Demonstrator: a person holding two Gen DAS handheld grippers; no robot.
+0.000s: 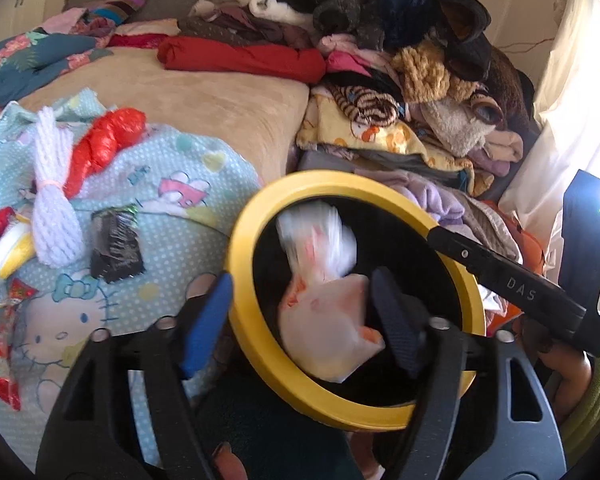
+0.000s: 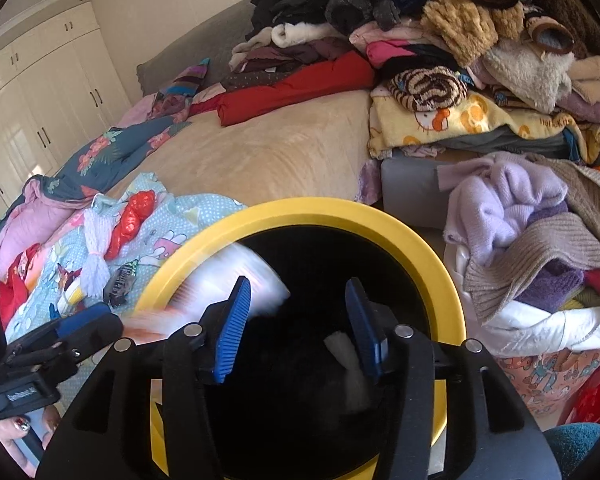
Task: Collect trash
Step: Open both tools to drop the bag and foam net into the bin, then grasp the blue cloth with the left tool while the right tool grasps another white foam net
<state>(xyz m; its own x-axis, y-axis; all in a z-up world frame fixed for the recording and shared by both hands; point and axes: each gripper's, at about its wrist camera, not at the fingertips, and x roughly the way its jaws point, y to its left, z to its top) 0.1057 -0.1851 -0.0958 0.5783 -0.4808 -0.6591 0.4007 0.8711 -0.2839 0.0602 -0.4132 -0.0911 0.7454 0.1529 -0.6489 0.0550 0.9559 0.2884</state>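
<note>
A crumpled white-and-orange plastic bag (image 1: 324, 280) is dropping, blurred, into the mouth of the yellow-rimmed bin (image 1: 244, 320) beside the bed (image 1: 204, 92). The left gripper (image 1: 300, 308) hangs over the rim, fingers spread with the bag loose between them; the right gripper (image 2: 298, 324) is spread and empty above the bin. This looks like the drop-off step. Next comes reaching back to the bed for the red bag (image 1: 108, 144), white netting (image 1: 54, 200) and dark wrapper (image 1: 116, 244).
</note>
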